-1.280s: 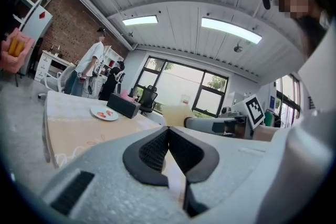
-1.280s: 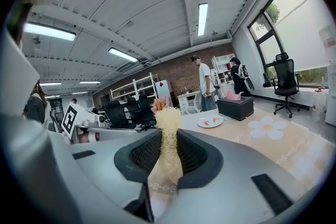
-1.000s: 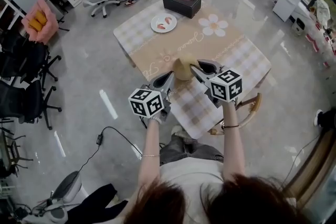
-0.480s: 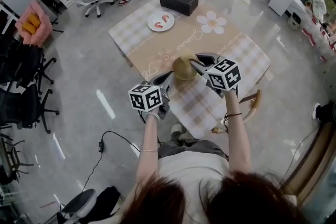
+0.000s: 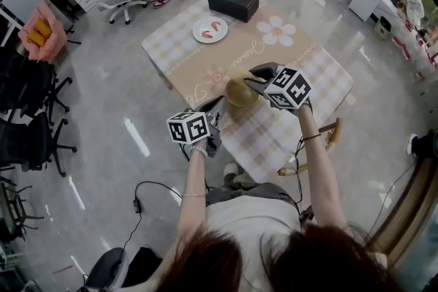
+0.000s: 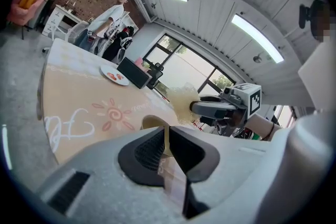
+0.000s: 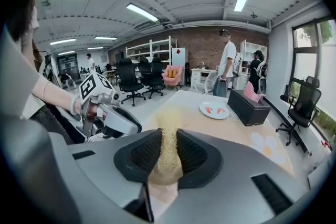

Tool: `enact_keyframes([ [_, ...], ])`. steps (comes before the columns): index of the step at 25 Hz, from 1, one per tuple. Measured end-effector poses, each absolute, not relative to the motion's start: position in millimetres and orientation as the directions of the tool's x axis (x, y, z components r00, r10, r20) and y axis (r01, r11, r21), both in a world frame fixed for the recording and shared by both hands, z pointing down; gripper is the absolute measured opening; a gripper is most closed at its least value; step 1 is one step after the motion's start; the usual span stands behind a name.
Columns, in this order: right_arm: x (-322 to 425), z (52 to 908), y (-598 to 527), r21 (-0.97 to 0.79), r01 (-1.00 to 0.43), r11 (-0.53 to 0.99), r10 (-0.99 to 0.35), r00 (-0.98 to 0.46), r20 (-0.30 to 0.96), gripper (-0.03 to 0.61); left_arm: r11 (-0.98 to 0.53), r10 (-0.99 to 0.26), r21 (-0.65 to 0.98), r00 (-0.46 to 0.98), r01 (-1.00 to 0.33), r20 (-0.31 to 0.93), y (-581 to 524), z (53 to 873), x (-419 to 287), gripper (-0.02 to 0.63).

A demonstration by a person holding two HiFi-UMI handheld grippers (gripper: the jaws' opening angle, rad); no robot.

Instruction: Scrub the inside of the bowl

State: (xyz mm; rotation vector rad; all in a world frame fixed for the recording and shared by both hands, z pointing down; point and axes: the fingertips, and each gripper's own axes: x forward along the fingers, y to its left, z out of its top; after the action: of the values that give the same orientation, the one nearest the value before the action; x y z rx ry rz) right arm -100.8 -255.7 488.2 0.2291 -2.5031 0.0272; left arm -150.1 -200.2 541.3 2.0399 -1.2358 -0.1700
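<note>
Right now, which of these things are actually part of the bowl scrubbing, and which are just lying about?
In use: bowl, gripped at its rim by the left tool; yellow scrubber in the right tool.
Just lying about: plate, black tissue box.

a tan bowl (image 5: 239, 94) is seen upright on the checked table (image 5: 274, 130), its thin rim pinched at 7 o'clock by the left gripper (image 5: 219, 104). a pale yellow fibrous scrubber (image 7: 167, 147) is clamped in the right gripper (image 5: 255, 83), at the bowl's 2 o'clock side.
</note>
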Motion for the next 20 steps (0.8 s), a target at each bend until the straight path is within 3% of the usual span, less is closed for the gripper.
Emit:
enact_keyframes([
  [10, -109, 496, -259, 0.112, 0.029, 0.993, -0.061, -0.688, 0.723, 0.078, -0.176, -0.82, 0.768, 0.523, -0.616, 0.232, -206, 559, -154, 0.064],
  [20, -105, 514, -260, 0.16, 0.256, 0.953, -0.004, -0.519, 0.855, 0.078, -0.073, -0.774, 0.834, 0.558, -0.547, 0.298, -215, 580, -144, 0.101],
])
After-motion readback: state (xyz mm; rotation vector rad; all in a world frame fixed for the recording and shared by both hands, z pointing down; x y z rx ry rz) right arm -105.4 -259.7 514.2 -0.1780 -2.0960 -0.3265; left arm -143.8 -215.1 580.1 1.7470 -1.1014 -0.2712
